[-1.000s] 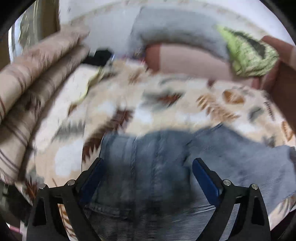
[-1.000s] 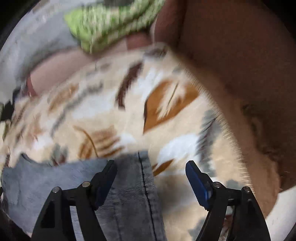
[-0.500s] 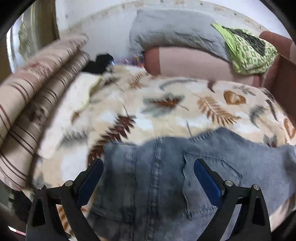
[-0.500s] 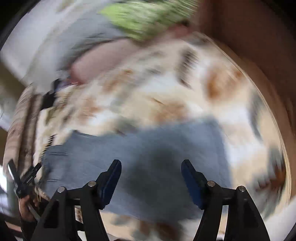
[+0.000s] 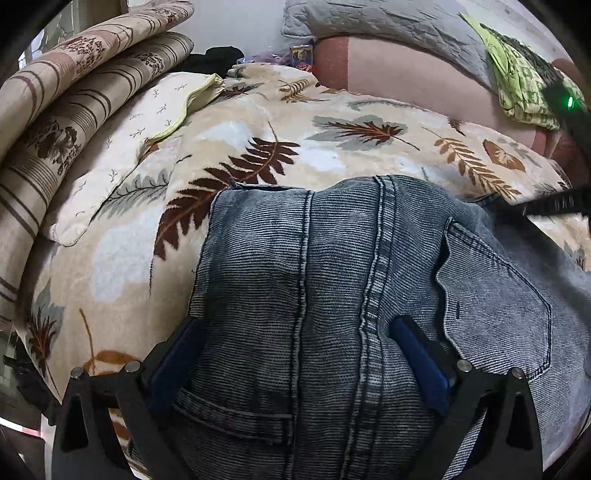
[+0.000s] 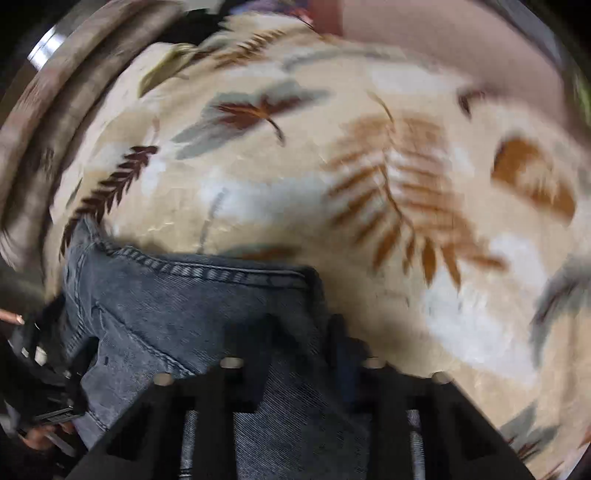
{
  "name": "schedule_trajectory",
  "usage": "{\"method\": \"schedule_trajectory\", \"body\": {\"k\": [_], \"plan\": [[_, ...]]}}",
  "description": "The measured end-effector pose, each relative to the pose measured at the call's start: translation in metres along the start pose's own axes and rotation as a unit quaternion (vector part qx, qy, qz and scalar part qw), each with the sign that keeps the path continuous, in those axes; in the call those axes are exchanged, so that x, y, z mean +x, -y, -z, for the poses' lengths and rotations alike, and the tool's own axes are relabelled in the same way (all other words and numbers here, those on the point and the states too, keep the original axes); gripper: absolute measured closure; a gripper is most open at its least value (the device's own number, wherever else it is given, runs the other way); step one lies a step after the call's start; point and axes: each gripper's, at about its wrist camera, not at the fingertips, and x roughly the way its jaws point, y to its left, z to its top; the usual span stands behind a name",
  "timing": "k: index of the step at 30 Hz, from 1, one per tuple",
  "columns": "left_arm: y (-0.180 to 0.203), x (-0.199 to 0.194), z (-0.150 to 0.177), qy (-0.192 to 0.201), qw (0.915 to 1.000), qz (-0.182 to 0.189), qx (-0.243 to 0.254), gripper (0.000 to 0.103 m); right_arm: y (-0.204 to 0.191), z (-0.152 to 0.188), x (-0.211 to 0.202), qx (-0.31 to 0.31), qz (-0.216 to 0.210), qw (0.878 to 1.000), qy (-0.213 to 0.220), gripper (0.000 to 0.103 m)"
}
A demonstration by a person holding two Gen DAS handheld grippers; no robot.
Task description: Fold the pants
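Grey-blue denim pants (image 5: 332,288) lie flat on a leaf-print blanket (image 5: 258,122), seat side up, back pocket (image 5: 491,295) and centre seam showing. Landmark: the blanket. The pants sit at its near edge, waistband toward the camera in the left wrist view.

Left gripper (image 5: 295,354): jaws spread wide and opening, blue pads straddling the seat of the pants, fabric between them; whether the fingertips touch the cloth cannot be told.

Right gripper (image 6: 295,332): jaws drawn together; the view is blurred. A fold of denim near the stitched edge (image 6: 207,269) sits at the tips and seems to be pinched, but the blur leaves that unsure.

At the far left of the blanket is a stack of striped cushions (image 5: 66,96), with a cream pillow (image 5: 122,147) just beside it. Beyond the blanket's far edge is a pink bolster (image 5: 406,70), topped by a grey quilt (image 5: 388,22) and green patterned cloth (image 5: 517,81).
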Motion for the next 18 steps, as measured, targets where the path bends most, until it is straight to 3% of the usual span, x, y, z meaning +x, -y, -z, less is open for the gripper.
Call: {"method": "schedule_trajectory", "body": {"k": [3, 5, 7, 11, 12, 13, 14, 15, 17, 18], "plan": [[0.0, -0.002, 0.0, 0.0, 1.0, -0.004, -0.002, 0.0, 0.002, -0.012, -0.009, 0.009, 0.043, 0.998, 0.036, 0.098], [0.002, 0.002, -0.002, -0.001, 1.0, -0.002, -0.002, 0.0, 0.01, -0.012, 0.011, 0.02, 0.034, 0.999, 0.01, 0.097], [0.002, 0.001, -0.002, 0.001, 1.0, 0.0, -0.001, 0.0, 0.02, -0.004, 0.016, 0.048, 0.038, 0.998, 0.017, 0.097], [0.001, 0.0, 0.0, 0.003, 1.0, -0.002, -0.003, 0.0, 0.031, 0.015, -0.036, 0.105, 0.023, 0.989, 0.099, 0.09], [0.001, 0.0, 0.0, 0.003, 1.0, -0.003, -0.004, 0.0, 0.031, 0.023, -0.054, 0.116, 0.005, 0.986, 0.121, 0.086], [0.001, 0.0, 0.0, 0.003, 1.0, -0.005, -0.005, 0.0, 0.031, 0.031, -0.066, 0.13, -0.025, 0.983, 0.127, 0.065], [0.002, 0.0, 0.0, 0.003, 1.0, -0.007, -0.005, 0.0, 0.029, 0.037, -0.071, 0.141, -0.052, 0.981, 0.123, 0.028], [0.002, 0.0, 0.0, 0.004, 0.9999, -0.008, -0.006, 0.0, 0.027, 0.048, -0.07, 0.147, -0.096, 0.978, 0.113, 0.016], [0.002, 0.0, 0.0, 0.006, 0.9999, -0.008, -0.006, 0.0, 0.021, 0.056, -0.047, 0.137, -0.114, 0.981, 0.076, 0.016], [0.002, 0.0, 0.001, 0.007, 0.9999, -0.009, -0.006, 0.0, 0.024, 0.059, -0.032, 0.139, -0.09, 0.985, 0.045, 0.017]]}}
